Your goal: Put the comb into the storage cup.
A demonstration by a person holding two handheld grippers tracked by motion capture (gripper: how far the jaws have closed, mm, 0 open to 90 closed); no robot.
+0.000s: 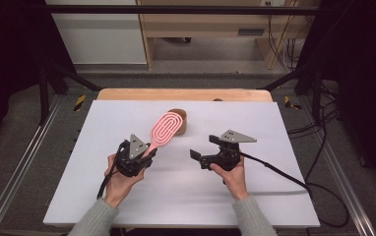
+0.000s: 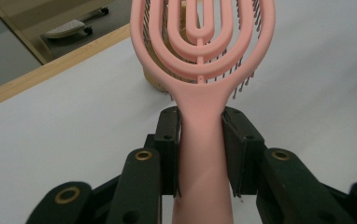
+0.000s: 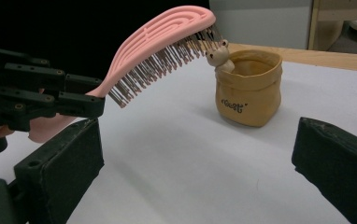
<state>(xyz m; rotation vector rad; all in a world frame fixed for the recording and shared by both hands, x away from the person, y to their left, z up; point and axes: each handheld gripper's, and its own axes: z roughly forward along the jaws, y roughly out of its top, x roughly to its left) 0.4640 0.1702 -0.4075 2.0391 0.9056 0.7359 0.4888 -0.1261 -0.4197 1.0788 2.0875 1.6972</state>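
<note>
While the pink hairbrush (image 1: 165, 129) is held off the white counter (image 1: 127, 201), its handle is clamped between the jaws of the left claw (image 1: 145, 152), and its vented oval head is pointed to the far right, over a small tan fabric pouch (image 1: 180, 121). In the right gripper view the bristles (image 3: 162, 65) are seen facing down, and the tip of the head is lifted just above a little bear figure (image 3: 219, 55) at the pouch's near rim; whether the bristles touch it cannot be told. The pouch stands upright and open-mouthed at the far middle of the counter. The right claw (image 1: 199, 158) is held near the middle, empty, with its jaws wide apart and turned left toward the brush.

The step in hand is judged to be the lowering of the brush into the pouch. For this to be done well, the handle should be kept squeezed firmly, since only a short length of it is gripped. The head should be centred over the mouth before it is lowered, because the pouch is soft and light and could be tipped or pushed away by a snagged bristle. The pouch's wall might usefully be steadied by the free claw.
</note>
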